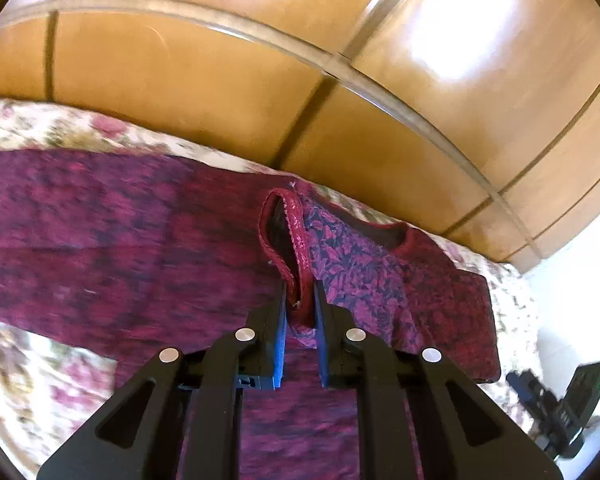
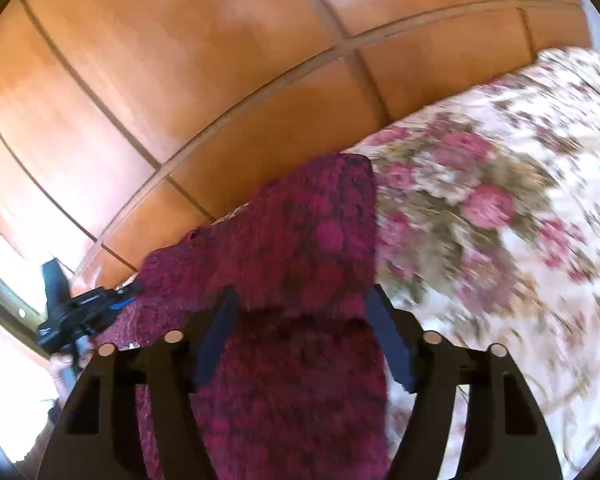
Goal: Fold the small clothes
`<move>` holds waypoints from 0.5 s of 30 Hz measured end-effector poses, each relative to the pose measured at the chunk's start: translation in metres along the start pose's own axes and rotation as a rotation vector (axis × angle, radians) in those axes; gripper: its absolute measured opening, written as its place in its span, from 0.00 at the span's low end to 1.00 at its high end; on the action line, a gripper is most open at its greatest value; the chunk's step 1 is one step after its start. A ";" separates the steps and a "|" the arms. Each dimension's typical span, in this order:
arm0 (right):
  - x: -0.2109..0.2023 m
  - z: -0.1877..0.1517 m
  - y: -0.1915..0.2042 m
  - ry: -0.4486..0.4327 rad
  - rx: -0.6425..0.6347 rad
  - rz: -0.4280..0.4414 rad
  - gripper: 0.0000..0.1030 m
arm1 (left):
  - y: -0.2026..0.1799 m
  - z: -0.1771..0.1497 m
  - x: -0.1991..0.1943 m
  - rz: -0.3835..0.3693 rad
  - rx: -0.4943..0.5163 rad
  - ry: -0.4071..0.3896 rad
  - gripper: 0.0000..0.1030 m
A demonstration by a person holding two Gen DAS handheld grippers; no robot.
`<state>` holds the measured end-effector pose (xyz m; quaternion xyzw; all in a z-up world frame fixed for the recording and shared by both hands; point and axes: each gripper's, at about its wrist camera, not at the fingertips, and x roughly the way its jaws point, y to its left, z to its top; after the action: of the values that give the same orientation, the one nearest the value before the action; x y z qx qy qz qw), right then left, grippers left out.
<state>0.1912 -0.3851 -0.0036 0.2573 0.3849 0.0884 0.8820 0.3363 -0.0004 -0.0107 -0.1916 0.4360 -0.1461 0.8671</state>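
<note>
We have the left gripper [image 1: 300, 304] clamped on the crimson trim of the maroon patterned knit garment [image 1: 140, 240] lying on the floral bedspread [image 2: 480, 200]; the right gripper [image 2: 304, 300] stands apart, holding nothing. It should grab an edge before we fold.

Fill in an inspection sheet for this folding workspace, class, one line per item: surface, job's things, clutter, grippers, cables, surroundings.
Surface: floral bedspread, partly covered by the garment.
Job's things: maroon patterned garment spread flat; its trimmed armhole edge lifted.
Clutter: nothing seen.
Grippers: left gripper shut on the armhole edge; right gripper open, garment between its jaws, not pinched.
Cables: nothing seen.
Surroundings: glossy wooden wardrobe panels behind the bed.
</note>
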 end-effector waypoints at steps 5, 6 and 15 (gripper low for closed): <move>0.069 0.003 0.018 0.097 -0.091 -0.154 0.54 | 0.022 -0.013 -0.003 0.093 0.014 -0.006 0.11; 0.082 0.000 0.018 0.119 -0.103 -0.194 0.54 | 0.025 -0.016 -0.001 0.110 0.016 -0.003 0.11; 0.086 -0.020 0.042 0.044 -0.241 -0.330 0.61 | 0.056 -0.038 -0.008 0.067 -0.052 0.031 0.32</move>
<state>0.2372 -0.3111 -0.0474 0.0816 0.4277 -0.0061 0.9002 0.3055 0.0447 -0.0517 -0.1971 0.4592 -0.1084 0.8594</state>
